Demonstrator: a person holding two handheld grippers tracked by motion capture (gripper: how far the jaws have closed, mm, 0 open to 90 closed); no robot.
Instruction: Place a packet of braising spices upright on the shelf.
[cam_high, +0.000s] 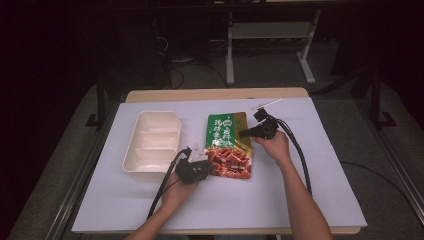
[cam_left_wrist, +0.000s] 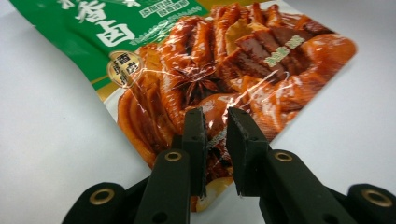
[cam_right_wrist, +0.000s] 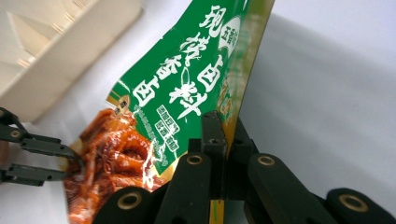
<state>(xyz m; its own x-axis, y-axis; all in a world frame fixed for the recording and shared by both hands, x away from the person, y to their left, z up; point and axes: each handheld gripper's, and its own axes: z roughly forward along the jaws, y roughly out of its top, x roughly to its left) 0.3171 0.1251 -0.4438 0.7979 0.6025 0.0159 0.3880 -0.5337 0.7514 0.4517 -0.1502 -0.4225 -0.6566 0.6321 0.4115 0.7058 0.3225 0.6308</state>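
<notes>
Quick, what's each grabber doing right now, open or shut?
Left gripper: open, jaws apart at the bottom edge of the seasoning packet.
Right gripper: shut on the seasoning packet's side edge.

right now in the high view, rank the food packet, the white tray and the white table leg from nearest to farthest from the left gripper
1. Food packet: beside the left gripper, to its right.
2. White tray: just left, slightly beyond.
3. White table leg: on the floor beyond the table's far edge.

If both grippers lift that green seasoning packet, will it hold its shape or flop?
The seasoning packet probably flops: its edge already bends upward where the right gripper pinches it. Its glossy film likely slips. The left gripper straddles a thin corner, so it seems light.
</notes>
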